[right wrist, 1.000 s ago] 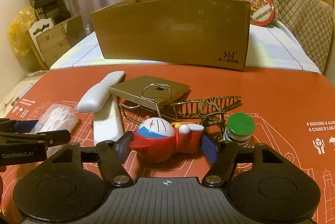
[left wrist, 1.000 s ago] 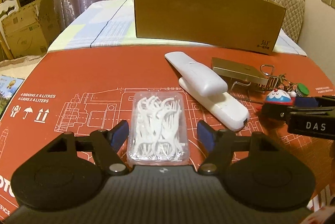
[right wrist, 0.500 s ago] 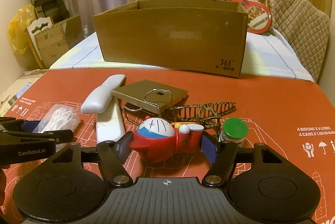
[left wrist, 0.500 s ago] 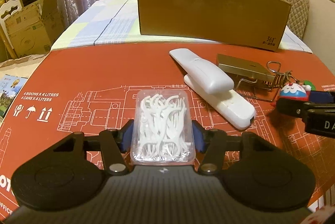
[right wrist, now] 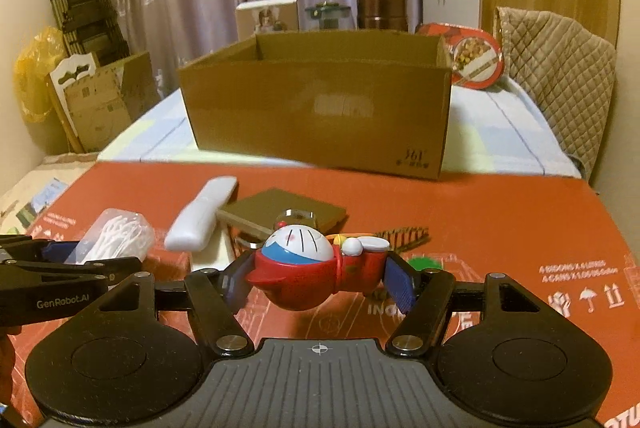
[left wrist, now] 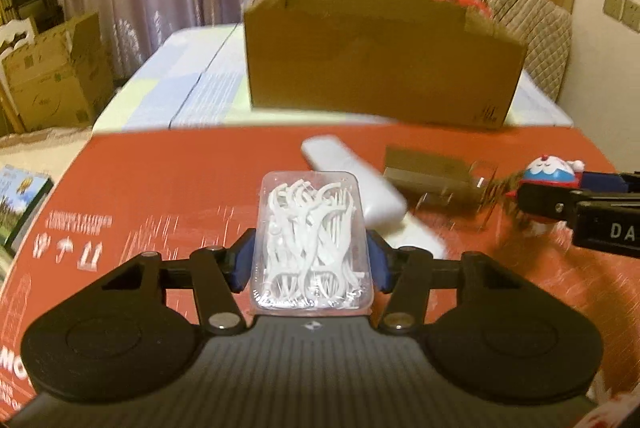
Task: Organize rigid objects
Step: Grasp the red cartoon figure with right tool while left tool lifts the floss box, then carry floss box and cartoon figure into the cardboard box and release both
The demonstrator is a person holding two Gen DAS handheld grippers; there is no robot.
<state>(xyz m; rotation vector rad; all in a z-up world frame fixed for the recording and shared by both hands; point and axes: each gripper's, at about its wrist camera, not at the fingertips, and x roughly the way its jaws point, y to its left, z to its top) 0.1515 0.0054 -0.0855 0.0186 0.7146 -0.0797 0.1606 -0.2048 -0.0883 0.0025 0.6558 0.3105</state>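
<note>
Gripping a clear plastic box of white floss picks (left wrist: 312, 244), our left gripper (left wrist: 312, 264) is filling the lower middle of the left wrist frame, its blue pads (left wrist: 242, 262) pressing on both long sides of the box. The box is sitting lengthwise between the jaws, its far end pointing up the frame toward the open cardboard box (left wrist: 380, 58) that is standing in the upper centre on a pale checked cloth (left wrist: 176, 96).

We are holding a red and blue cartoon toy (right wrist: 316, 268) in our right gripper (right wrist: 316, 280), low in the centre of the right wrist frame; the jaws are clamped on its two ends, and it looks clear of the red printed sheet (right wrist: 500, 220) below, though the blur is making that hard to judge. That same toy is showing at the right edge of the left wrist view.

Behind the toy in the right wrist frame, we are seeing a white oblong case (right wrist: 202, 218) lying tilted across another white piece, just left of a flat brown box (right wrist: 288, 206). A striped strap (right wrist: 404, 236) is lying right of centre, and a green cap (right wrist: 424, 262) is peeking out just beside the right pad. The left gripper with its floss box is entering that frame from the lower left.
</note>
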